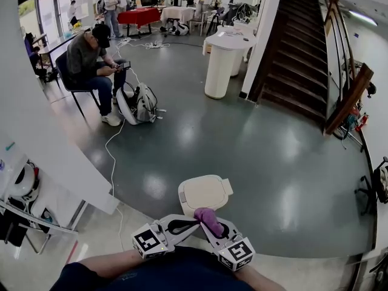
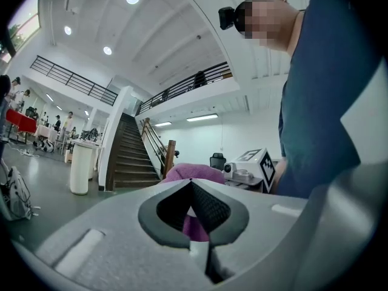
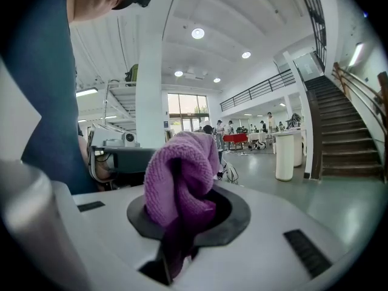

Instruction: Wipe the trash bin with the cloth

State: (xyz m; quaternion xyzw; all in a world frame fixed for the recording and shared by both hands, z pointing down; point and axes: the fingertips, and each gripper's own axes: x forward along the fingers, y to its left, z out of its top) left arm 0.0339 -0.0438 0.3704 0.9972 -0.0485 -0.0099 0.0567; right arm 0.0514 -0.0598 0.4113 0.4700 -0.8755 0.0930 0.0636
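Observation:
The trash bin is white with a closed lid and stands on the floor just ahead of both grippers. A purple cloth is bunched in my right gripper, which is shut on it; the cloth covers that gripper's tips. My left gripper points at the cloth from the left with its jaws shut, tips meeting and nothing held. The purple cloth shows just beyond them. Both grippers hang close to my body, above the bin's near side.
A person sits on a chair at the far left with a backpack beside them and a cable trailing over the floor. A white round stand and a staircase lie ahead. A white table is at left.

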